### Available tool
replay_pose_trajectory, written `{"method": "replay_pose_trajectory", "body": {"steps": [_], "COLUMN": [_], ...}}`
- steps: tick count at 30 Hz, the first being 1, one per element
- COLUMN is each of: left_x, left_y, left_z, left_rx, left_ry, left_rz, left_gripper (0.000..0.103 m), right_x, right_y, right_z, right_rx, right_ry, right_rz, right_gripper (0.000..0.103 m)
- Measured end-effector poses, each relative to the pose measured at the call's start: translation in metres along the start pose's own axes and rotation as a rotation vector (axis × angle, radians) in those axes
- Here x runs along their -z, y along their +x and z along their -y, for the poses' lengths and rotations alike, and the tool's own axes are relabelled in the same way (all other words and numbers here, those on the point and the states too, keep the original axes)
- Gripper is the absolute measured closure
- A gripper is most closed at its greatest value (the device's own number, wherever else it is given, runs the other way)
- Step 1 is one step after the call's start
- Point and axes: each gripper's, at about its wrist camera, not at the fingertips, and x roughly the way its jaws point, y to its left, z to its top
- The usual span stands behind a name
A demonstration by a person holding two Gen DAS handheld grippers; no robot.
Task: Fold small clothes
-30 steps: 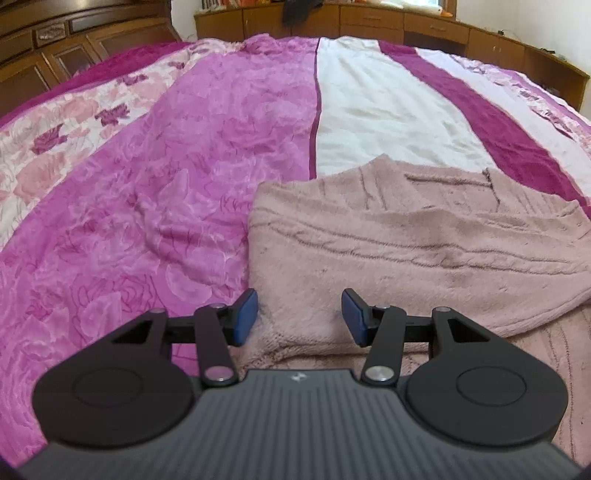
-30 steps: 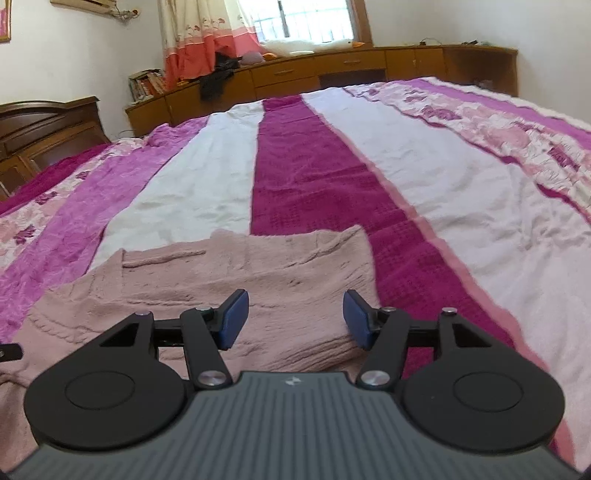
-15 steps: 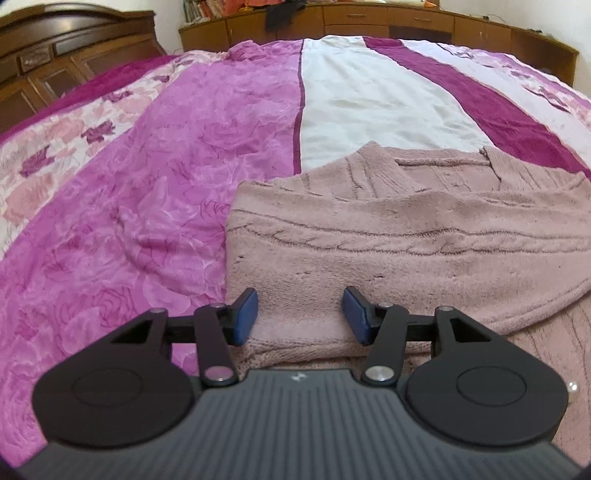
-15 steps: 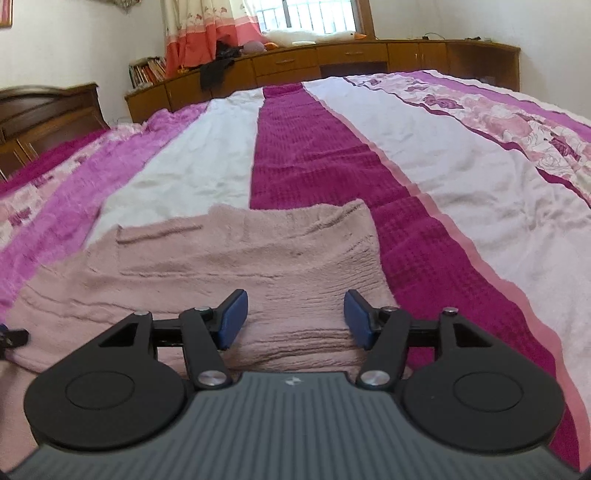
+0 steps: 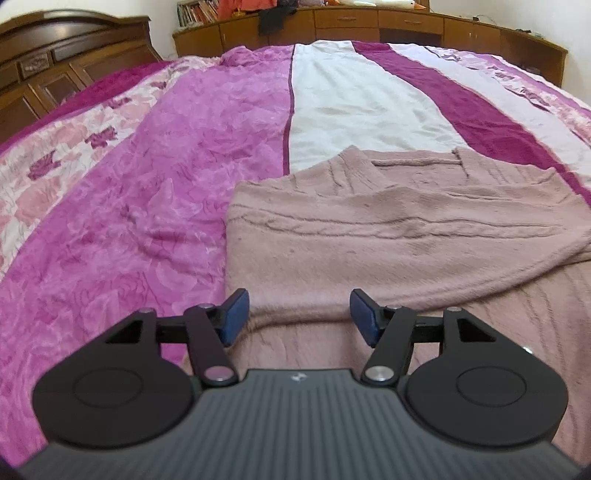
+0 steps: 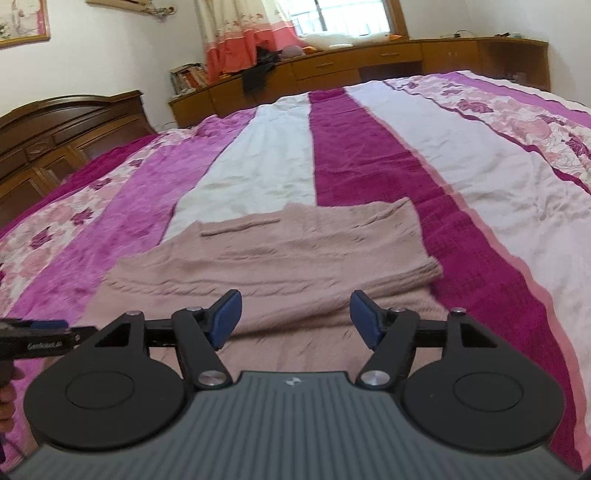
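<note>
sweater: dusty-pink knit, lies flat on bed, w/ a folded band across its middle; far part w/ neckline beyond
bed: striped cover, magenta, white & floral
left tool: released, blue pads wide apart, nothing between; over sweater's near left edge, folded band just ahead
right tool: released too, pads spread; above sweater's near right part
left tool in right view: pokes in at left edge
bkgd: wood cabinets, curtain
</note>
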Motion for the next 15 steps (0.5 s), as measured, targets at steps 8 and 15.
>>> {"method": "replay_pose_trajectory", "body": {"steps": [8, 15], "left_x": [0.004, 0.01], "left_y": [-0.039, -0.082], "left_z": [-0.007, -0.005], "left_rx": [0.038, 0.076], "left_ry": [0.005, 0.052], "left_rz": [0.008, 0.046], "left_gripper": [0.041, 0.041], "right_x": [0.009, 0.024], "right_y": [-0.044, -0.082], "right_z": [-0.006, -0.021], "right_rx": [-0.045, -0.073], "right_ry": [-0.015, -0.098], "right_rz": [-0.025, -0.065], "right_gripper": [0.027, 0.025]}}
